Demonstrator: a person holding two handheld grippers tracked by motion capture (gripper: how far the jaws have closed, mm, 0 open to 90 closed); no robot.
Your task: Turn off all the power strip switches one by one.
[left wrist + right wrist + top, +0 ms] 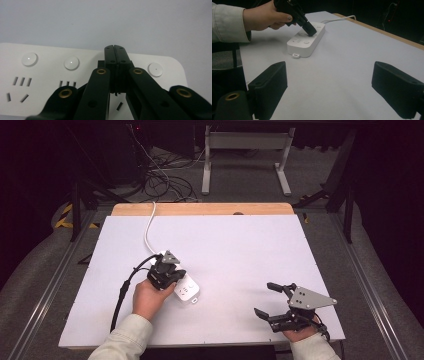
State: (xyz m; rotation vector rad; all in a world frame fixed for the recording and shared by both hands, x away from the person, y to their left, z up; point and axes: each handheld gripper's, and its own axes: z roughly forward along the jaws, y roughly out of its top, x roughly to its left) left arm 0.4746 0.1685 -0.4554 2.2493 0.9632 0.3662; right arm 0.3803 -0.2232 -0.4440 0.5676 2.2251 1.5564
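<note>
Left gripper [115,48], jaws pressed together, bore down on white power strip [187,289] switch button; press appeared underway, release remaining. Right gripper [274,300] idled nearby, jaws spread.

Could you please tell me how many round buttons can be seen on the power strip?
3 on the power strip: the left button, the middle button and the right button; the shut left gripper may hide more.

Both grippers are matte black. The left gripper [167,270] has long jaw arms set with round brass rivets and small screw holes, and a black cable [121,295] trailing back from it. The right gripper [270,300] carries a grey three-cornered plate [310,298] dotted with small holes. The person's sleeves [125,340] are pale cream fabric.
</note>
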